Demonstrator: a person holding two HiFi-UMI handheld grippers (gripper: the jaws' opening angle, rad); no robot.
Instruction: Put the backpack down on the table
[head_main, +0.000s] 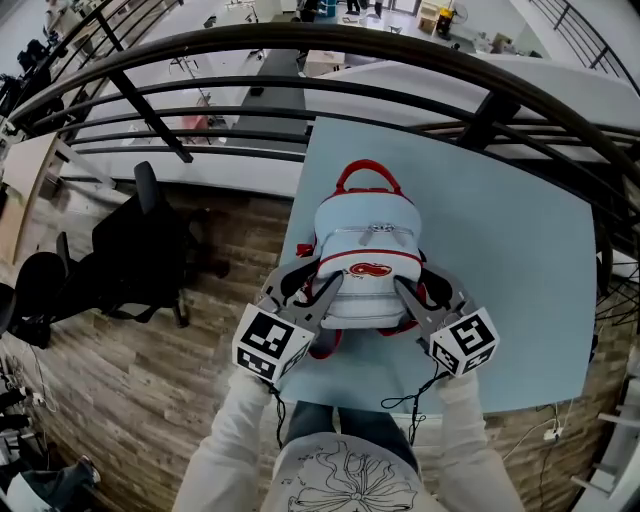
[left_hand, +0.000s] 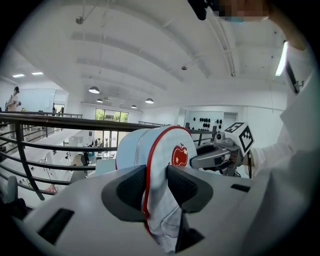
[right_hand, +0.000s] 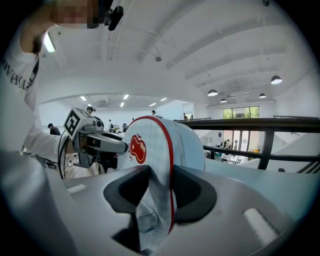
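A light-blue backpack (head_main: 365, 265) with red piping is seen on the pale blue surface (head_main: 520, 300), close to its near edge and nearer to its left edge than to its right one. The red carry handle (head_main: 367, 172) is pointed towards the far edge. It seems that the bottom part is rested on the surface, but the contact itself cannot be seen for sure. A red apple emblem (left_hand: 180, 155) is shown on the front pocket.

The backpack is gripped from both sides. The left hand-held gripper (left_hand: 156, 182) is closed narrowly on a fold of the bag's fabric, and the red-piped edge is pressed between its two dark pads. The right hand-held gripper (right_hand: 161, 185) is closed in the same way on the opposite side, with checked fabric and red piping filling the gap between its pads. Each gripper is visible in the view of the other one, just beside the pocket.

White sleeves (head_main: 225, 440) are seen behind the grippers. A dark railing (head_main: 300, 45) is curved beyond the far edge of the surface, and a black office chair (head_main: 140, 240) is placed on the wooden floor (head_main: 130, 380) off the left edge.
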